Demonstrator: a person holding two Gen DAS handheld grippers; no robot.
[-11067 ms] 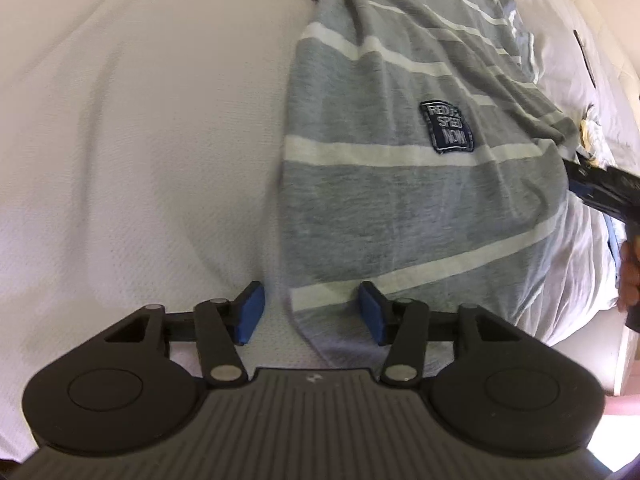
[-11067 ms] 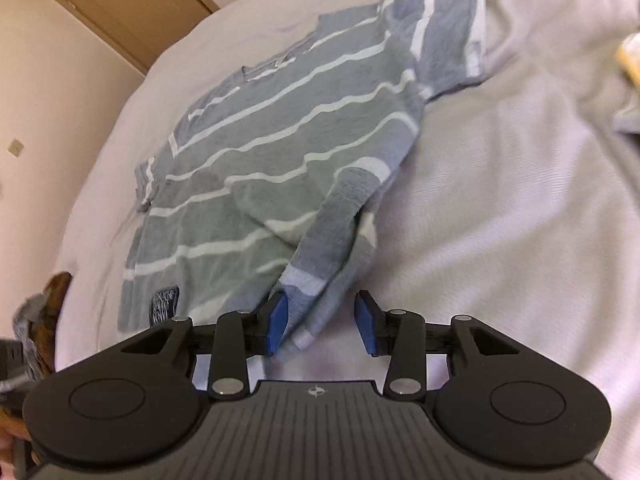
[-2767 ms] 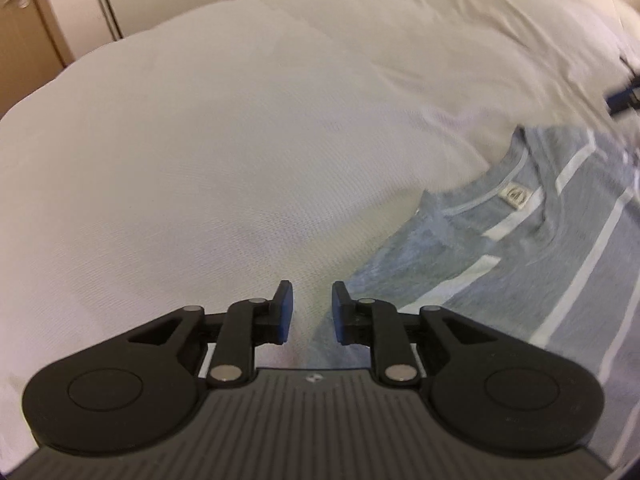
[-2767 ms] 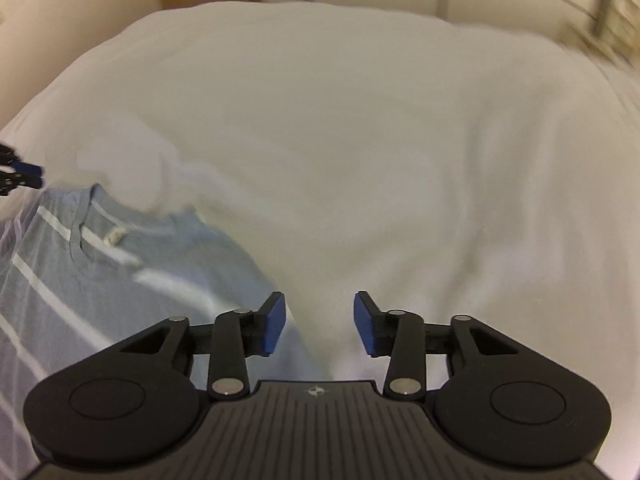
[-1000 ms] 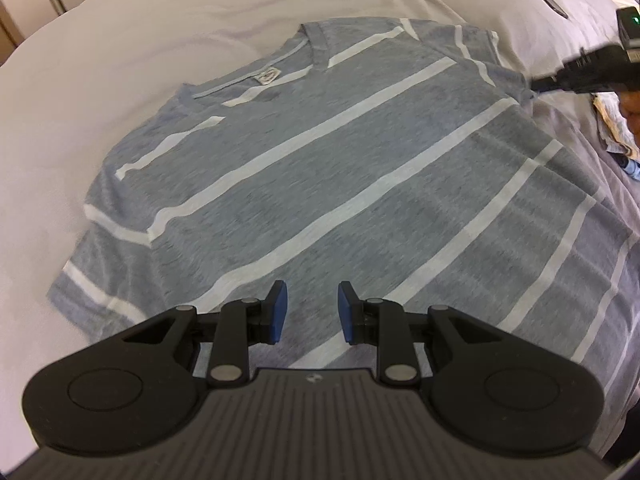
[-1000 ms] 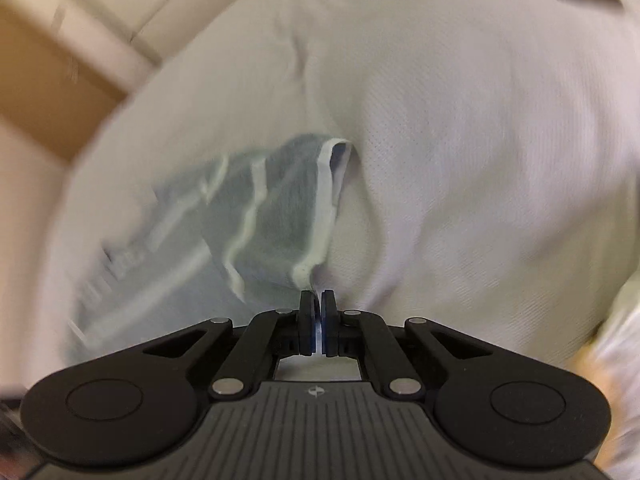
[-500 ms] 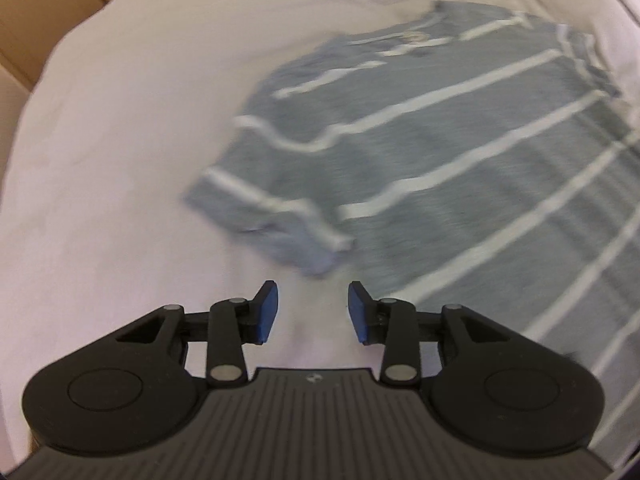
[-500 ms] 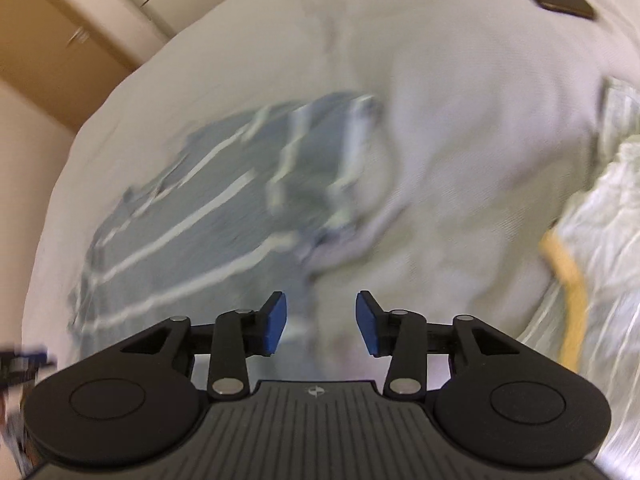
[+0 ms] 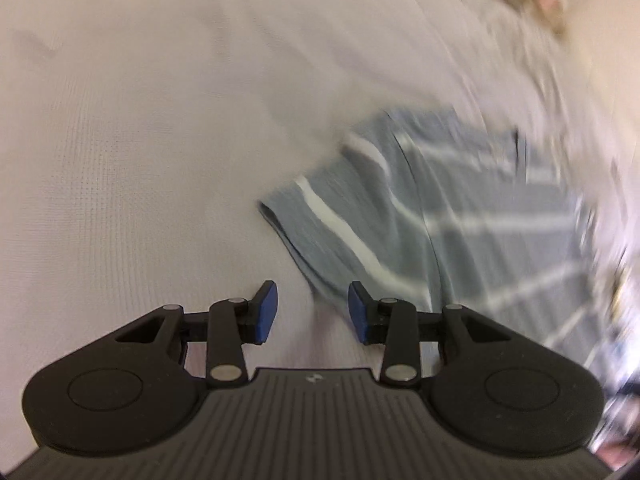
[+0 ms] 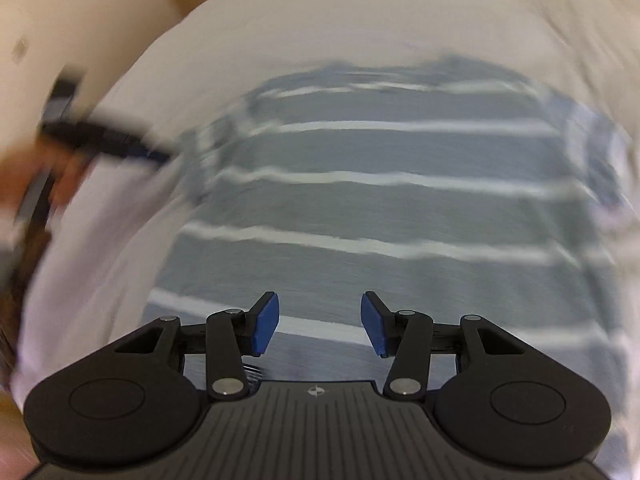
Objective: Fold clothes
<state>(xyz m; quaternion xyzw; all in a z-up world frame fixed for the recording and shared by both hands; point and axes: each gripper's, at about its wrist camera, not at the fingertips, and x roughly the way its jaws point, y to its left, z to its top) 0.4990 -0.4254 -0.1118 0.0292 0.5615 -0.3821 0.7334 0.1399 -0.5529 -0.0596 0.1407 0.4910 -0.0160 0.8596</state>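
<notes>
Left hand-held gripper (image 9: 312, 312) is hovering low over the bed (image 9: 140, 140), jaws wide apart, gripping nothing. Its blue pads (image 9: 266, 312) are sitting either side of bare sheet, with the right pad just beside the lower edge of the sleeve (image 9: 320, 220). Grey white-striped T-shirt (image 9: 460, 216) is lying spread on the bed to the right of this gripper; the sleeve is sticking out toward the camera's left. Likely the gripper is lining up on the sleeve edge to pinch it and fold it inward, hence the open jaws and low approach. That is a judgement, the view is motion-blurred on the right half. Blurry clutter at top right, cannot tell what.

In the right wrist view the left gripper is showing as a dark blurred shape (image 10: 104, 140) at the far left, near the shirt's left sleeve, with a hand behind it. Then the T-shirt (image 10: 384, 204) is filling the centre, lying flat, stripes running across, neckline at the far end. No folds visible, so folding is looking barely begun.

Right hand-held gripper (image 10: 320, 324) is hanging over the near end of the shirt, around the hem, jaws also wide, nothing between them. Cannot tell if the pads are touching fabric. Probably it is placed here to take the hem or steady the body while the sleeve goes in.

Risk: thin jersey may bunch or drag the sheet if pinched too deep.
</notes>
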